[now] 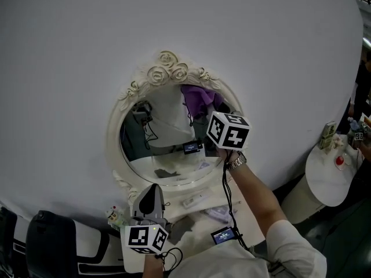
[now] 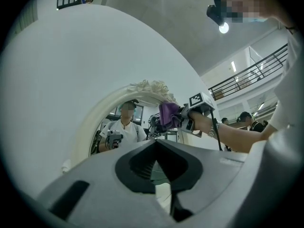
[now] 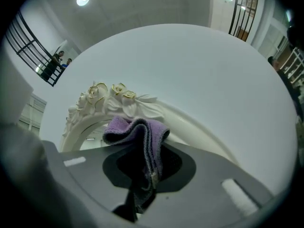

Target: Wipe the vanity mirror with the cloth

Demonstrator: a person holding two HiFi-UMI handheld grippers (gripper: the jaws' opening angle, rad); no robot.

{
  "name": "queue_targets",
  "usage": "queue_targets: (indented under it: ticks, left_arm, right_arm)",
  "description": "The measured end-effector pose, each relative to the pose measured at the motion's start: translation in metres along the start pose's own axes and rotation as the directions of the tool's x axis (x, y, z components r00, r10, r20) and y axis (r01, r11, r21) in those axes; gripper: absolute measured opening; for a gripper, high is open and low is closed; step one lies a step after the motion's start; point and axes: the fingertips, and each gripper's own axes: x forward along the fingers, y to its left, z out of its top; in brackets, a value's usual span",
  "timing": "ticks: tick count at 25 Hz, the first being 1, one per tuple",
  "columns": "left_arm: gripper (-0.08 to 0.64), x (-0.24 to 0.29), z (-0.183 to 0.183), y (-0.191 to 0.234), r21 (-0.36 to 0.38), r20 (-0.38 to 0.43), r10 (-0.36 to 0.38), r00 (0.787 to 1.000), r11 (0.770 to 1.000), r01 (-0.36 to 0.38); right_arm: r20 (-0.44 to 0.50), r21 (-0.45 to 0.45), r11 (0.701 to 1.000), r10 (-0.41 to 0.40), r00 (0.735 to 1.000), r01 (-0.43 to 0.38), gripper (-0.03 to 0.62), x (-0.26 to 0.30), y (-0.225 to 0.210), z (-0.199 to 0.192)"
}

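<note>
An oval vanity mirror point(image 1: 168, 133) in a cream frame topped with carved roses point(image 1: 168, 68) stands against a white wall. My right gripper point(image 1: 211, 112) is shut on a purple cloth point(image 1: 199, 99) and holds it against the glass at the mirror's upper right, just under the frame. In the right gripper view the cloth point(image 3: 137, 132) bulges out of the right gripper point(image 3: 142, 163) below the roses point(image 3: 114, 96). My left gripper point(image 1: 153, 191) hangs low before the mirror's bottom edge, shut and empty. Its own view shows the left gripper point(image 2: 155, 144), the cloth point(image 2: 168, 114) and the frame point(image 2: 147, 87).
A white vanity top point(image 1: 200, 204) with small items lies under the mirror. A small round white table point(image 1: 324, 175) with bottles point(image 1: 329, 135) stands at the right. A black seat point(image 1: 52, 245) sits at lower left. A cable runs from my right gripper to a small screen point(image 1: 222, 235).
</note>
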Motion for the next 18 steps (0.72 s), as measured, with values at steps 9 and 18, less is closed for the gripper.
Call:
queue_targets:
  ticks: [9,18]
  left_arm:
    - [-0.002,-0.001,-0.007,-0.006,-0.015,-0.012,-0.018,1.000,1.000,0.018]
    - [-0.002,-0.036,-0.001,0.012,0.015,-0.004,0.081,0.997,0.997,-0.081]
  right_arm:
    - [-0.005,0.011,0.999,-0.032,0.999,0.032,0.052,-0.020,-0.015,-0.008]
    - [0.001,-0.046,0.985,0.166,0.986,-0.166,0.052,-0.023,0.076,-0.021]
